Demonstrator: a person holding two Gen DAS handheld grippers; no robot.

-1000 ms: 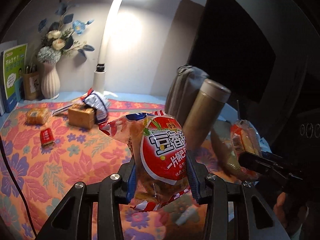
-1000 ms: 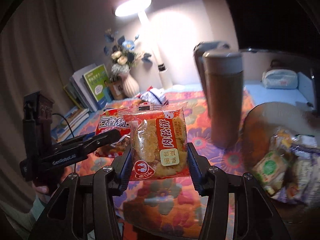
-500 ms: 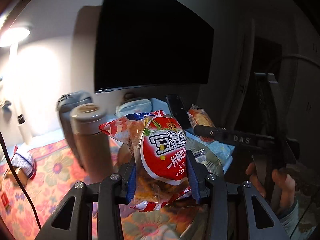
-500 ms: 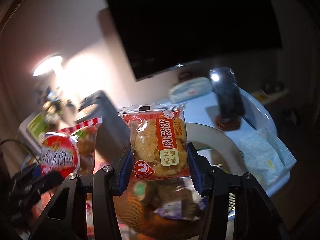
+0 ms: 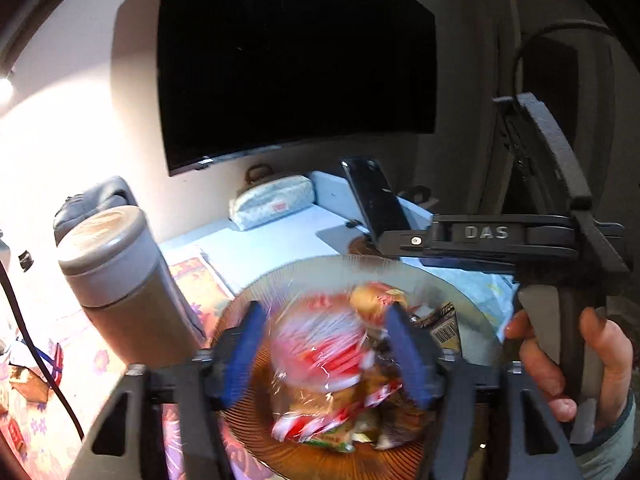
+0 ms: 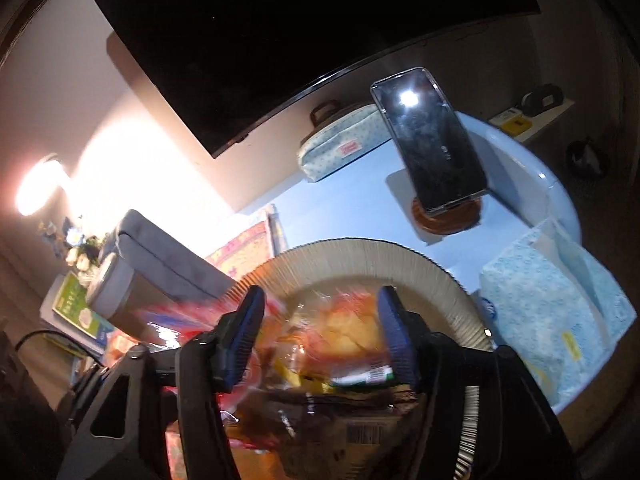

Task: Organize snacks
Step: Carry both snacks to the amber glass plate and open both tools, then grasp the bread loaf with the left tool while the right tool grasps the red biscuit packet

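Note:
My left gripper (image 5: 324, 352) hangs over a ribbed amber bowl (image 5: 472, 300), its jaws opening. The red snack bag (image 5: 316, 348) is a blur between the blue pads, clear of both and dropping onto several packets in the bowl. My right gripper (image 6: 320, 336) is over the same bowl (image 6: 360, 252), jaws opening too. The red-and-orange biscuit packet (image 6: 340, 328) is blurred between its pads and slipping down, no longer pinched. In the left wrist view a person's hand (image 5: 568, 352) holds the right gripper at the right.
A tall brown flask (image 5: 116, 280) with a grey bag behind it stands left of the bowl. Beyond the bowl are a phone on a round stand (image 6: 432, 140) and a dotted pouch (image 6: 340, 144). A blue tissue pack (image 6: 552, 312) lies to the right, and a dark screen (image 5: 296, 60) hangs on the wall.
Both grippers swung right from the floral cloth to above the bowl. Each held its packet firmly half a second ago; now both have spread and the packets are falling.

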